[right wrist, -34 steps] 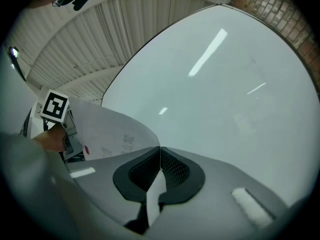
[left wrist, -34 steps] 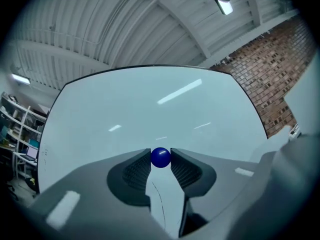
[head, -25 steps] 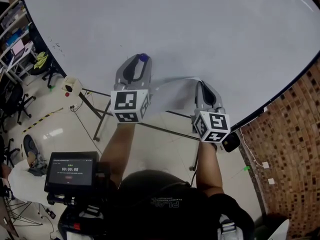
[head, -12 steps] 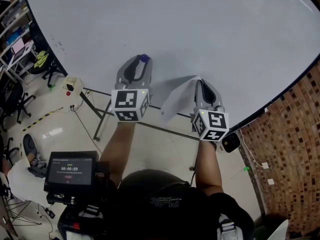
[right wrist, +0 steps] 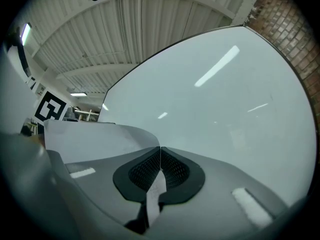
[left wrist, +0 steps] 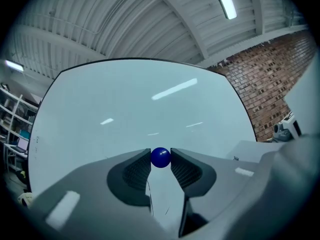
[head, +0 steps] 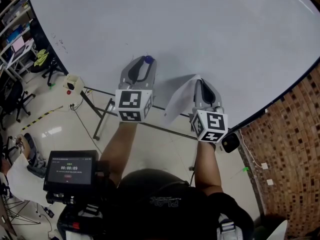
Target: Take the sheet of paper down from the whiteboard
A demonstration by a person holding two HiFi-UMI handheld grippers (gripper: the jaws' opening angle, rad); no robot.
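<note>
Found left tongs (left wrist: pixel 160 161) clenched on a small blue ball (left wrist: pixel 160 157), pinched at the very tips of the pads. Held close before the whiteboard (head: pixel 200 29); cannot tell whether touching it. Found right tongs (right wrist: pixel 160 154) clenched tight on the sheet of paper (head: pixel 178 100), with one thin edge caught between the ribbed pads (right wrist: pixel 175 170). From the head view, observed the sheet hanging from the right tongs, drooping down and toward the left tongs, with its upper corner at the tips, near the lower part of the whiteboard. From the right gripper view, observed the sheet curling away to the left of the jaws. Found both tongs raised toward the whiteboard, side by side and apart. Noted a brick wall (head: pixel 290 129) right of the whiteboard.
</note>
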